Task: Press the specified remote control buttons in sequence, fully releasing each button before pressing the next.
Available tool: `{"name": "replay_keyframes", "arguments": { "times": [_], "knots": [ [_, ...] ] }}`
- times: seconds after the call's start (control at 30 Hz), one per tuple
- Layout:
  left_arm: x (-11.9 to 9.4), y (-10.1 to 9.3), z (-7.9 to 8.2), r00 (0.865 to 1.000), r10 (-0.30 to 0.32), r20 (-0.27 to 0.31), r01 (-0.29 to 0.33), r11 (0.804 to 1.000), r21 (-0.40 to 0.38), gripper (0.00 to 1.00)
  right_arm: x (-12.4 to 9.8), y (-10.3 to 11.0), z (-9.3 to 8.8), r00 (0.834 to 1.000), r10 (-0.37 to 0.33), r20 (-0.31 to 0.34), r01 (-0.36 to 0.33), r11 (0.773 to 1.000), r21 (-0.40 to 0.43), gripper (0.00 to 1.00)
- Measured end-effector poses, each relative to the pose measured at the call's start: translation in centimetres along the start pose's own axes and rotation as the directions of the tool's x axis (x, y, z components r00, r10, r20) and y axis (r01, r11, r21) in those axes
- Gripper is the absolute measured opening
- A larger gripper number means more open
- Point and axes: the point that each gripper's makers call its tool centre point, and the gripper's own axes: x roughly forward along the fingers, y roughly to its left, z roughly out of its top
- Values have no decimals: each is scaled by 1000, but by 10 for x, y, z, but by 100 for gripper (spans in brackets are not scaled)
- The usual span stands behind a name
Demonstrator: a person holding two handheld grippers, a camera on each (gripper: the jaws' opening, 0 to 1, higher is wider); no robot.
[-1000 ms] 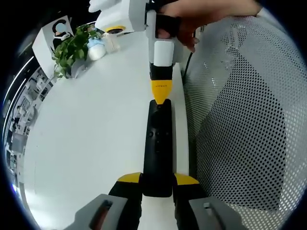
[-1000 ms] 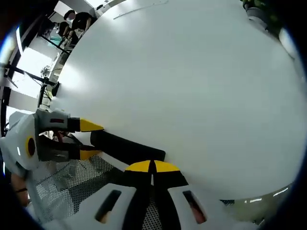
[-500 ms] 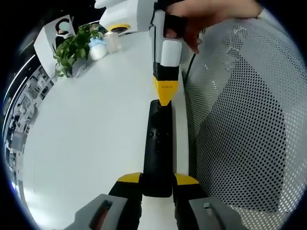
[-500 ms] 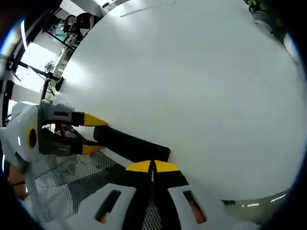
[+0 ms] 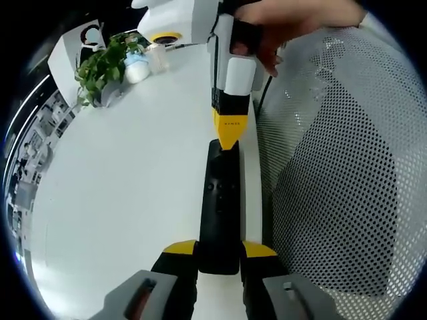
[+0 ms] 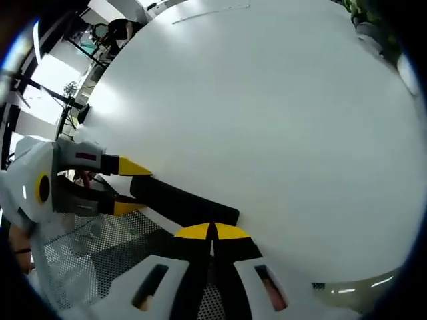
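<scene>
Left tongs (image 5: 219,257) clamp the near end of the black, slab-shaped remote control (image 5: 219,207), which lies flat at the edge of the smooth white table (image 5: 120,187), its long axis pointing straight away toward the right tongs (image 5: 227,139). The right tongs, pressed together into 1 yellow wedge, meet the remote's far end and are the nearer to its matte button face. Perforated mesh fabric (image 5: 333,167) lies beside the table.

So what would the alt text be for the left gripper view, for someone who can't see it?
A black remote control lies on a white table, its near end clamped in the left tool, while the right tool's closed yellow tip meets its far end. A potted plant stands at the table's far edge.
</scene>
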Motion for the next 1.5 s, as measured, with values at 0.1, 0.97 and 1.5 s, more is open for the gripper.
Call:
{"name": "replay_keyframes", "arguments": {
  "times": [0.1, 0.97, 1.5],
  "knots": [
    [0, 0, 0, 1000, 0, 1, 0, 1000, -1, 24, 0, 0, 3, 1000, -6, 14, 6, 1000, -8, 0],
    [1, 0, 0, 1000, -9, 2, 9, 1000, -3, 24, 2, 1, 4, 997, -78, -8, 77, 988, -132, 0],
    [2, 0, 3, 1000, -7, 19, 7, 1000, -18, 24, 1, -1, 4, 996, -85, 2, 85, 988, -131, 0]
  ]
}}
